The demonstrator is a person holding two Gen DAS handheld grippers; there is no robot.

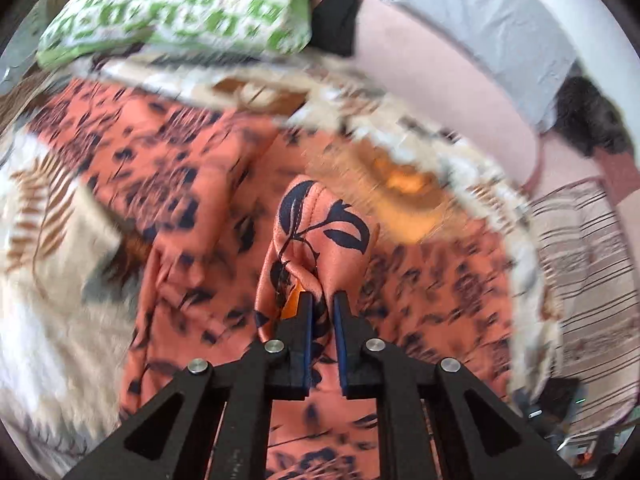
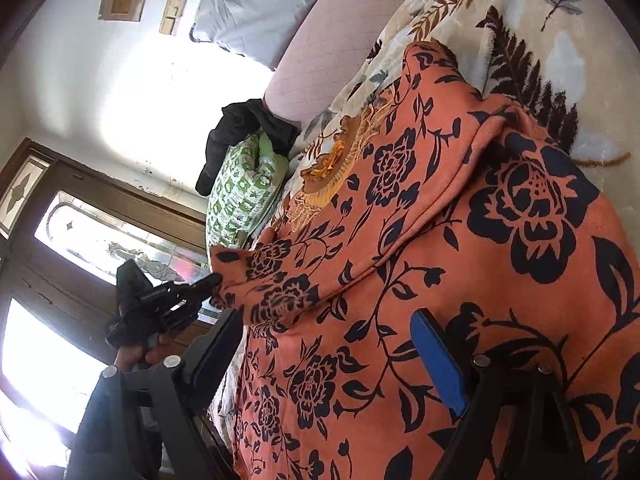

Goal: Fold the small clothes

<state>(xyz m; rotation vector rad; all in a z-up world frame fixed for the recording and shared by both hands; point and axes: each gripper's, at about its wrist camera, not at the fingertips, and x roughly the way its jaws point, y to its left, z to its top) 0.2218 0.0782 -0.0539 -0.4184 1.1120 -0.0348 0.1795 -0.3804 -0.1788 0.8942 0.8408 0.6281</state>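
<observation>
The orange garment (image 2: 420, 240), thin cloth printed with dark blue roses and leafy vines, lies rumpled over a fleecy fern-print blanket (image 2: 520, 20), filling the middle and lower right. The left gripper (image 1: 323, 300) pinches a puckered hem fold; the right gripper (image 2: 326, 344) gapes wide above it, holding nothing.

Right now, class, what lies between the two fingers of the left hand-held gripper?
A bunched fold of the orange floral garment, pinched by the left hand-held gripper. The left wrist view shows it.
</observation>
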